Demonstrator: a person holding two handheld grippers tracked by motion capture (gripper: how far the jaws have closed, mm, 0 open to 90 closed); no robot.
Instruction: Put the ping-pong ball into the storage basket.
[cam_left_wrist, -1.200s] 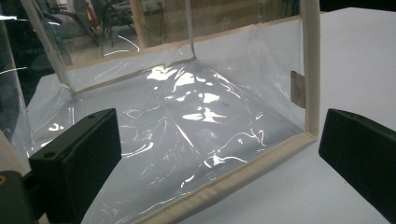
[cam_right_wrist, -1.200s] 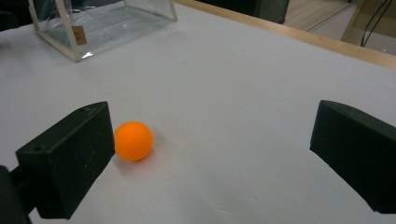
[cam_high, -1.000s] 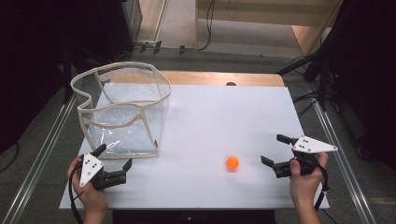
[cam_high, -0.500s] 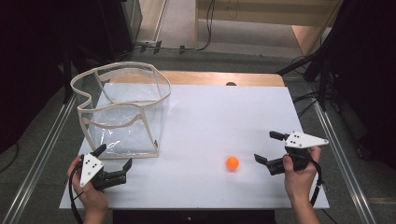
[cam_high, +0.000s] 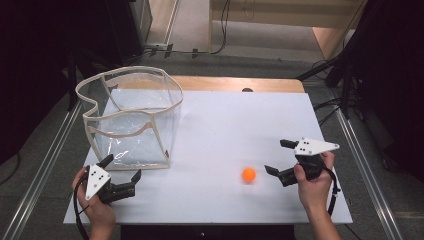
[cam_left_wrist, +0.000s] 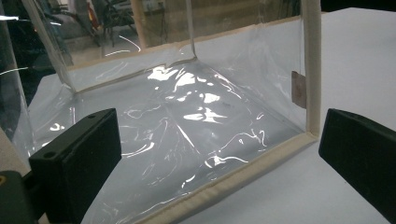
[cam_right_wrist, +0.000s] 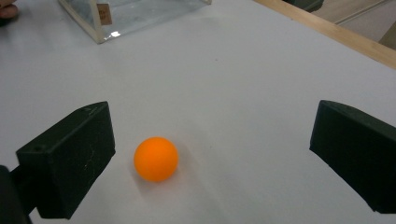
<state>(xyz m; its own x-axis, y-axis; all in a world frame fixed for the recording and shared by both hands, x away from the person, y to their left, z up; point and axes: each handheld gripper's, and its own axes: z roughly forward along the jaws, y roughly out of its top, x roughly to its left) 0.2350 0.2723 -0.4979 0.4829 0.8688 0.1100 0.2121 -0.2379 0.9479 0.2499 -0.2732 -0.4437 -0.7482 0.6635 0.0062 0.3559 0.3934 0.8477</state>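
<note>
A small orange ball lies on the white table, right of centre near the front. My right gripper stands open just right of it, its jaws pointing left at the ball. In the right gripper view the ball rests on the table close to the left jaw, untouched, with the gripper wide open. A clear plastic bin with cream trim stands at the left. My left gripper is open just in front of its near corner; the left gripper view looks at the bin's wall between open jaws.
A wooden strip runs along the table's far edge. Metal rails flank both sides of the table. Dark stands and cables sit on the floor beyond. Bare white surface lies between the bin and the ball.
My right gripper has moved left and slightly down, closing in on the orange ball. The left gripper, the ball and the bin have stayed put.
</note>
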